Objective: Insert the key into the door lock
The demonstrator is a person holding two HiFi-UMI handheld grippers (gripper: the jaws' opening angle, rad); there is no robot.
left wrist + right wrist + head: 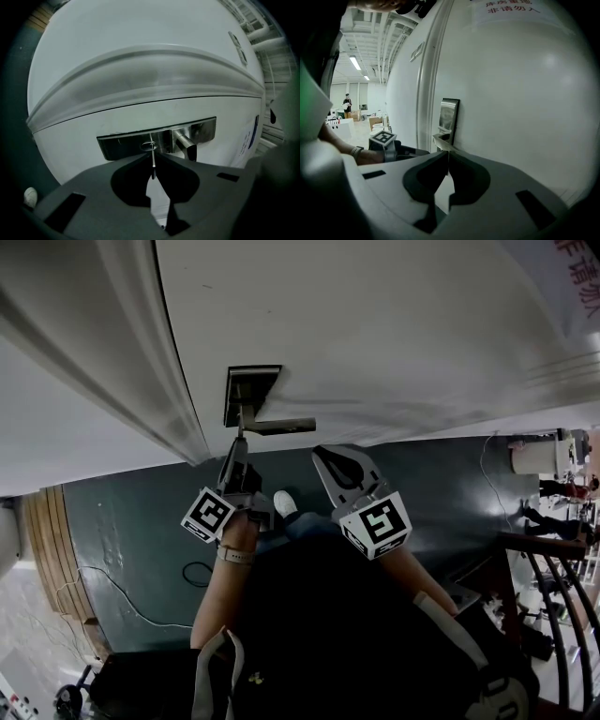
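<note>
Left tongs (153,156) pinch the key (153,165), its tip at the keyhole (149,146) in the lock plate (123,144). Right tongs (446,156) are pressed together, empty, near the handle's (281,426) free end.

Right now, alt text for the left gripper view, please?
The left gripper is shut on a thin key, its tip at the keyhole of a metal lock plate on a white door. A lever handle sits right of the keyhole.
</note>
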